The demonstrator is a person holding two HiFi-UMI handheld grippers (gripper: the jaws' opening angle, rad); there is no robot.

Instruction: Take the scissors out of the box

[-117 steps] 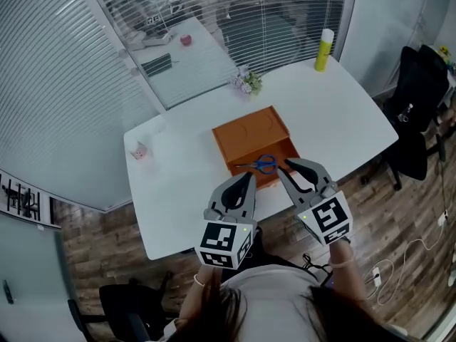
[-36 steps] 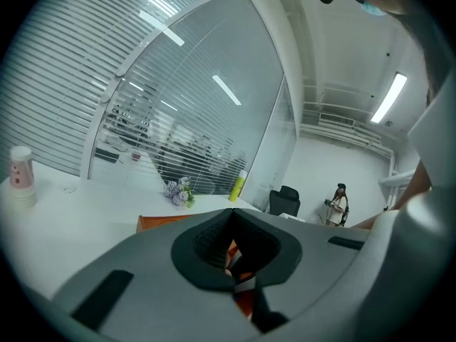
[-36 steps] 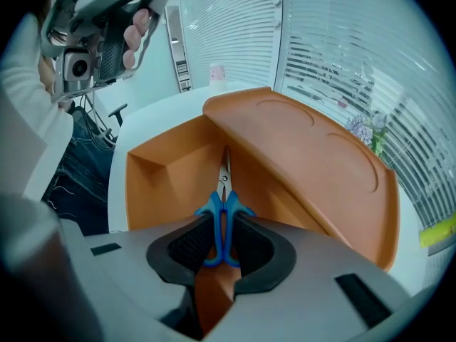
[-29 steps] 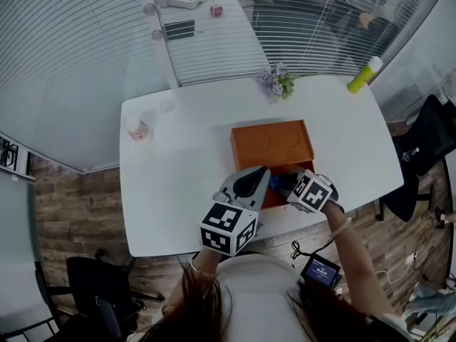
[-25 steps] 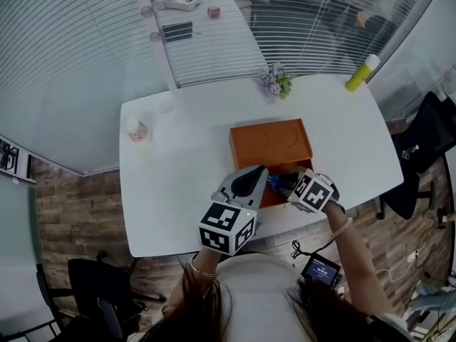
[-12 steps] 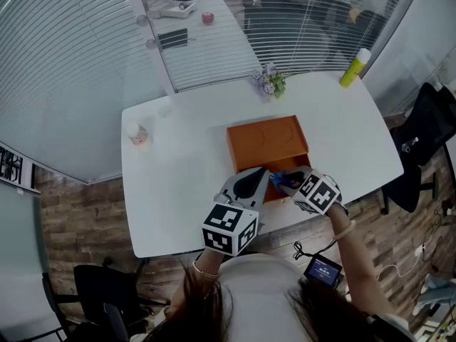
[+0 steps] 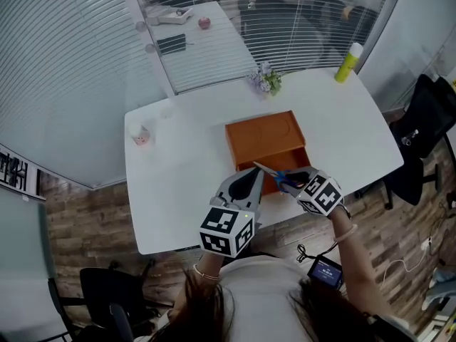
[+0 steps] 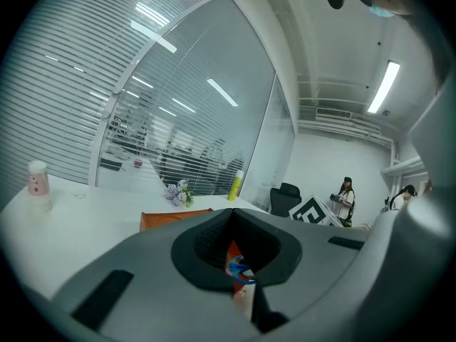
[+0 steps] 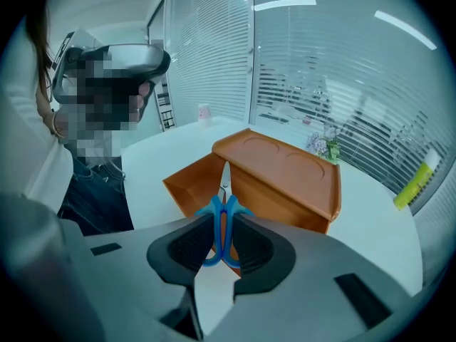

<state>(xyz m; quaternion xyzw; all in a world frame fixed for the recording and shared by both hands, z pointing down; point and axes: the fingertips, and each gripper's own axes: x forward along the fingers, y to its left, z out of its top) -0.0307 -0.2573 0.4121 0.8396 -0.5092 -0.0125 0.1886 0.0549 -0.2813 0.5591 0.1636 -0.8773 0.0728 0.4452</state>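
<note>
White worktop point(image 7: 178, 184): right gripper point(image 7: 296, 184) pinching scissors point(image 9: 222, 204) by blue handles above box point(image 7: 263, 134); probably light, stiff, slick, so handles are best. Left gripper point(image 7: 251, 174) closed, empty.

The white desk point(image 7: 178, 184) carries an orange box point(image 7: 260, 135) right of centre, close to the near edge, its open end facing near. A small bunch of flowers point(image 7: 264, 80) stands at the far edge. A yellow bottle point(image 7: 345, 62) stands upright at the far right corner, and a small pink-and-white container point(image 7: 140, 135) sits near the left edge.
</note>
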